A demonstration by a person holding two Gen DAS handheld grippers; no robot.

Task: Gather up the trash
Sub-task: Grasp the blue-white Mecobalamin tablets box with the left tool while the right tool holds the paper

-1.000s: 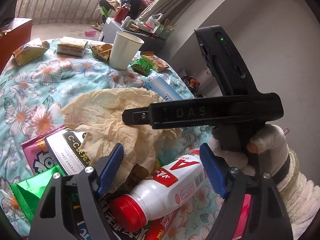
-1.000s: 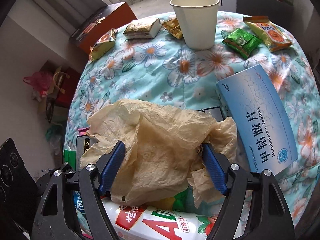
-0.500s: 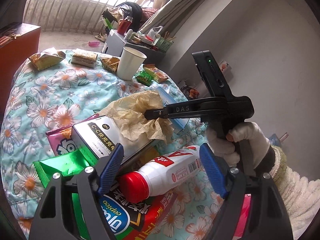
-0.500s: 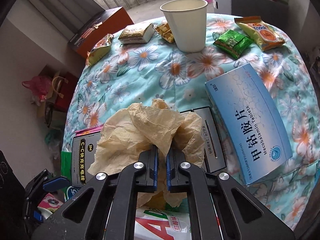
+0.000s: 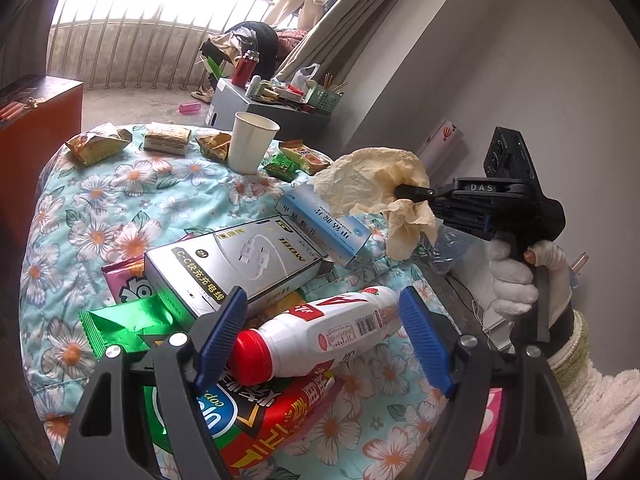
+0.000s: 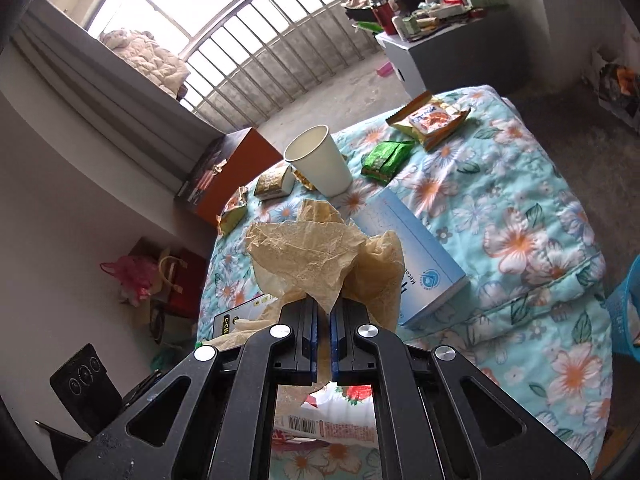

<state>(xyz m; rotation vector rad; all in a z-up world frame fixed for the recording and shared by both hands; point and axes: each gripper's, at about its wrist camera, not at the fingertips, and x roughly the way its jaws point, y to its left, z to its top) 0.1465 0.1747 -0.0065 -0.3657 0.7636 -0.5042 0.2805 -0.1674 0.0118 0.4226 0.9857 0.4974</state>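
Note:
My right gripper [image 6: 324, 312] is shut on a crumpled tan paper [image 6: 324, 252] and holds it in the air above the table. In the left wrist view the same gripper [image 5: 400, 196] and paper [image 5: 372, 184] hang past the table's right edge. My left gripper [image 5: 320, 332] is open, its blue pads on either side of a white bottle with a red cap [image 5: 316, 332] that lies on its side on a red snack bag [image 5: 276, 412]. It does not touch the bottle.
The floral tablecloth [image 5: 120, 200] carries a silver charger box [image 5: 240, 260], a blue medicine box [image 6: 416, 264], a paper cup [image 6: 320, 164], green wrappers [image 5: 120, 324] and several snack packets. A blue basket [image 6: 626, 312] shows at the far right.
The right gripper closed on the tan paper, lifted it off the pile and carried it to the right, uncovering the silver box. The left gripper stayed open over the bottle.

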